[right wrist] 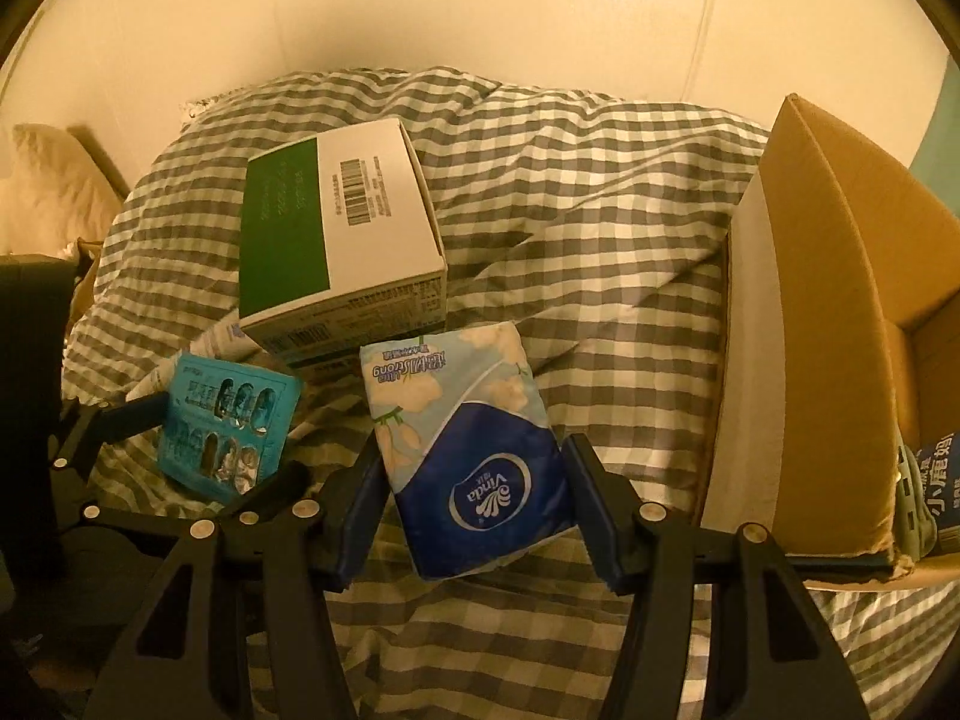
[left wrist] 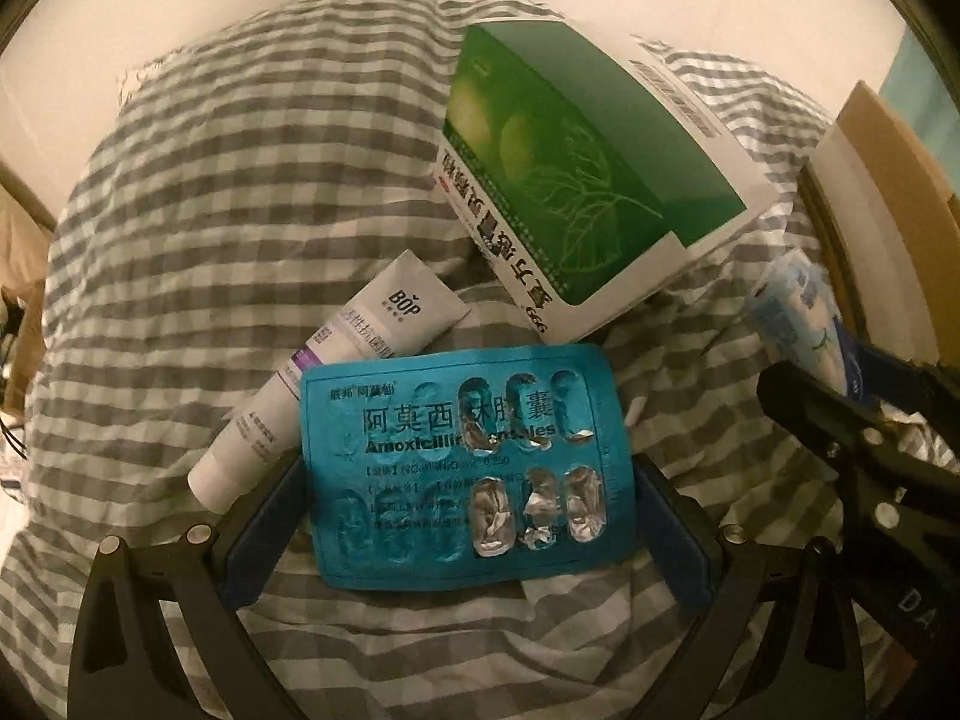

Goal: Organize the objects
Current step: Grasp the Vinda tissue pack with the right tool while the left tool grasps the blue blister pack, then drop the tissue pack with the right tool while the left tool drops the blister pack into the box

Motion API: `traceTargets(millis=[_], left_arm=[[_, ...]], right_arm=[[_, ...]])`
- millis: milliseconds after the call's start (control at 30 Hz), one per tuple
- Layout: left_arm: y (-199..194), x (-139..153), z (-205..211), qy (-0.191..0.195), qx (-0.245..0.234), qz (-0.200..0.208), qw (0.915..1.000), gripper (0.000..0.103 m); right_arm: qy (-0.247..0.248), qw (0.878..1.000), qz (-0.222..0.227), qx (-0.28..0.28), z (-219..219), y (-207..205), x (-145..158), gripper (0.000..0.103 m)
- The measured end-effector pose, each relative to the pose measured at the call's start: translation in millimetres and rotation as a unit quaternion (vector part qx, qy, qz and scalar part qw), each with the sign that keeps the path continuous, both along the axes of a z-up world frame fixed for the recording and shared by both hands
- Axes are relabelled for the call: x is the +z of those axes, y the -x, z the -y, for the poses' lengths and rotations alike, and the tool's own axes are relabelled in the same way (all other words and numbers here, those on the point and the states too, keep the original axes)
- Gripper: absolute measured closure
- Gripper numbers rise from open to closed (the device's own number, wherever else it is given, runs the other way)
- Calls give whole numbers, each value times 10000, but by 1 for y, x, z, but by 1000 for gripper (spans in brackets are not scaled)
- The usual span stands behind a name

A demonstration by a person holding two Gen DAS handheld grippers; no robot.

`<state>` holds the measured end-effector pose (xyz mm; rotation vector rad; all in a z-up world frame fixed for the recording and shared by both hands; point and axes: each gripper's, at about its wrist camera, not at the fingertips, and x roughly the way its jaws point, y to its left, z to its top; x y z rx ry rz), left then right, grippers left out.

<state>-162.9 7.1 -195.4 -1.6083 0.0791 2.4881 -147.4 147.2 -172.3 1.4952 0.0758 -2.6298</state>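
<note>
My left gripper (left wrist: pixel 468 516) is shut on a teal amoxicillin blister pack (left wrist: pixel 462 462), its blue pads against both side edges; the pack also shows in the right wrist view (right wrist: pixel 222 429). A white BOP tube (left wrist: pixel 324 378) lies partly under the pack. A green and white medicine box (left wrist: pixel 594 168) rests behind it, also in the right wrist view (right wrist: pixel 342 240). My right gripper (right wrist: pixel 474 498) is shut on a blue Vinda tissue pack (right wrist: pixel 468 456), which shows at the right of the left wrist view (left wrist: pixel 804 324).
Everything lies on a rumpled grey and white checked bedcover (right wrist: pixel 600 210). An open cardboard box (right wrist: pixel 828 312) with items inside stands at the right, close to my right gripper. A pale wall (right wrist: pixel 420 6) is behind the bed.
</note>
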Motion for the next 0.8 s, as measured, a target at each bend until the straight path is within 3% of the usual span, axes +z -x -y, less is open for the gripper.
traceTargets(millis=[267,433,600,800], left_arm=[[-15,15,7,-95,-2,-23,10000,2],[-35,44,18,-58,69,-159,9998,2],[-63,91,35,-117,190,-523,9984,2],[-108,163,43,-153,214,-1162,9929,2]], right_arm=[[-68,10000,-48,18,4,-2,1,46],[-186,9995,-190,163,9,-13,18,46],[-29,9990,-386,219,5,-36,56,46],[-49,9955,-886,345,-3,-77,127,46]])
